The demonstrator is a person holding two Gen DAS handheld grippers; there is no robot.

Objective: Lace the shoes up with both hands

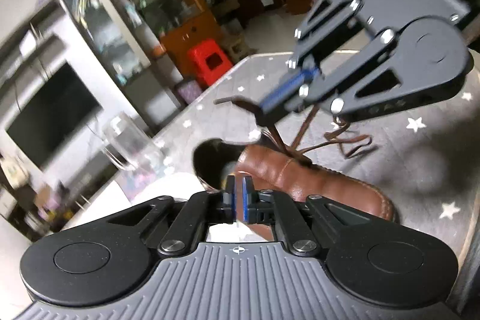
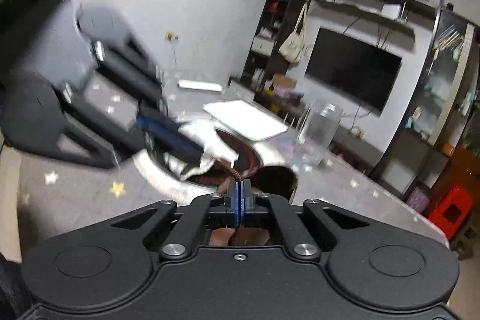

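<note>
A brown leather shoe (image 1: 318, 185) lies on the grey star-print table (image 1: 420, 158), opening toward the left. Its brown lace (image 1: 300, 137) rises from the eyelets, with a loose tangle (image 1: 351, 143) beside the shoe. My right gripper (image 1: 264, 107) is above the shoe, shut on the lace, whose end (image 1: 228, 100) sticks out past its tip. In the right wrist view the lace (image 2: 235, 173) comes out of my shut right gripper (image 2: 239, 185). My left gripper (image 1: 239, 185) hovers over the shoe's opening, its pads nearly together with nothing seen between them; it also shows blurred in the right wrist view (image 2: 192, 150).
A clear glass jar (image 1: 126, 140) stands on the table left of the shoe; it shows in the right wrist view (image 2: 318, 134) too. White paper (image 2: 246, 119) and a round plate with crumpled cloth (image 2: 210, 152) lie beyond. A red stool (image 1: 210, 62) is off the table's edge.
</note>
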